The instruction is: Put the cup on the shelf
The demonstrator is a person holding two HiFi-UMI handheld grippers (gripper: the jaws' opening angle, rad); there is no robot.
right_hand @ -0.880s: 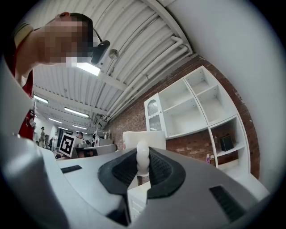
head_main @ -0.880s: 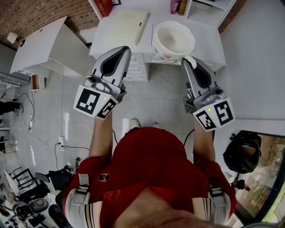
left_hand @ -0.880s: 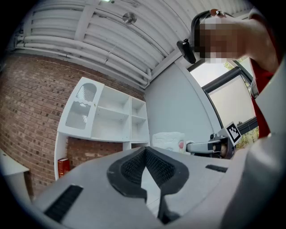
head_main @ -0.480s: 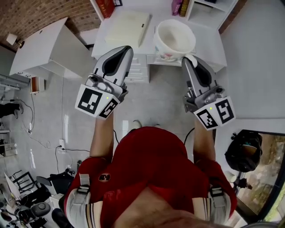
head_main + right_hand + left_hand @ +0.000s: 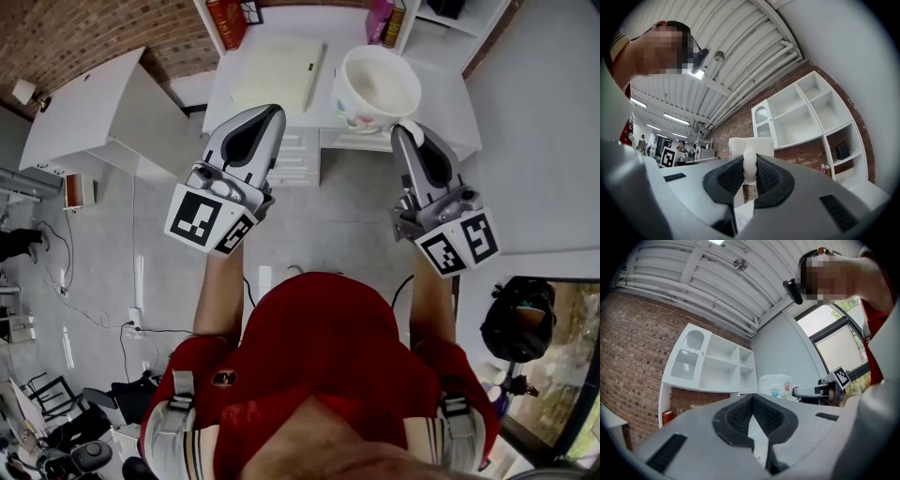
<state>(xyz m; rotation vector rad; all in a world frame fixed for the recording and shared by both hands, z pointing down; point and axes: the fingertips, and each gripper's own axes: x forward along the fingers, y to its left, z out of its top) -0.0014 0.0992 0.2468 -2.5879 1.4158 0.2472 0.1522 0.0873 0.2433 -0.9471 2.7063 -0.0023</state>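
Right claw (image 5: pixel 406 129) is clamped on the cup (image 5: pixel 375 84). In the right gripper view you can see both dark pads squeezing the white handle (image 5: pixel 749 165) from either side, with the body of the cup poking up just past the tips. It's a big white cup with a little coloured flower print on the side, upright, and the head view looks straight down into its mouth.

In the head view the cup sits over the front edge of the white counter (image 5: pixel 448 82), right by the claw tips. It's held up in the air, so I can't really tell how far above the counter it is. It's not on the shelf (image 5: pixel 802 111) yet. That's the white open-compartment unit on the brick wall (image 5: pixel 740 125), and in both gripper views the cup is clearly apart from it.

Left claw (image 5: pixel 270 112) is closed with nothing in it. In its own view the pads meet at the tips and there's just empty space behind them. It's held out beside the right one, well apart from the cup.

Other stuff on the counter: a pale flat pad (image 5: pixel 277 67) to the left of the cup, and some red books (image 5: pixel 225 17) standing behind it.
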